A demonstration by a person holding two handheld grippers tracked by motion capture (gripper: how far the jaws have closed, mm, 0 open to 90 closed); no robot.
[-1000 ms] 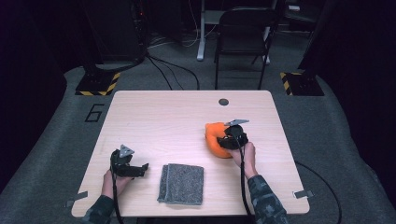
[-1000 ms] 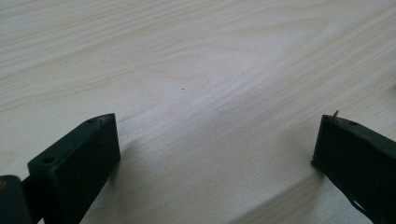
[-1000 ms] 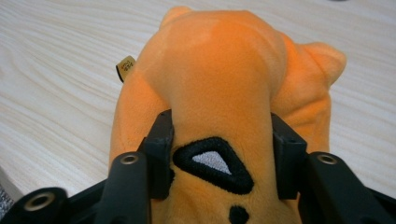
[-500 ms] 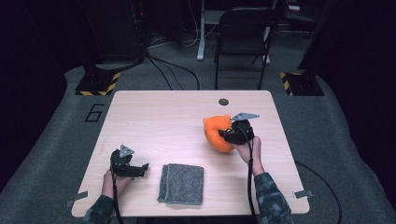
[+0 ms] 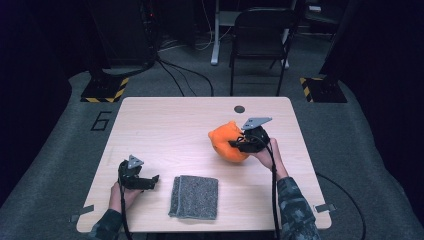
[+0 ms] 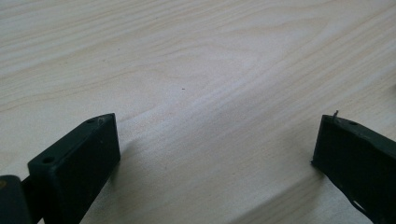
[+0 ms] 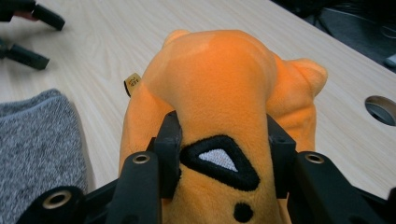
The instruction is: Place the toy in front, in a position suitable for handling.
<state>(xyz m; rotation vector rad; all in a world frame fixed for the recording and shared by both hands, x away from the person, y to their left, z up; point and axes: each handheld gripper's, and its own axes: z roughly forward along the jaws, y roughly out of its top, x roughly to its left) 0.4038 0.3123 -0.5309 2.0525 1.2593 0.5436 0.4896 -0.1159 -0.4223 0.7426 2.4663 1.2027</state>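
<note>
Right gripper (image 7: 219, 154) pinches the orange plush (image 5: 227, 142); soft, light, squashy, best held mid-body; left gripper (image 5: 136, 176) gapes wide, empty, near-left.

grey folded towel (image 5: 194, 196) on wooden table (image 5: 165, 130), black chair (image 5: 260, 35) behind

Orange plush toy (image 5: 227, 142), black-white embroidered patch, pinched, raised off table.

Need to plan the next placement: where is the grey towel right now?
In the high view the folded grey towel lies flat near the table's front edge, between the left gripper and the orange plush toy.
</note>
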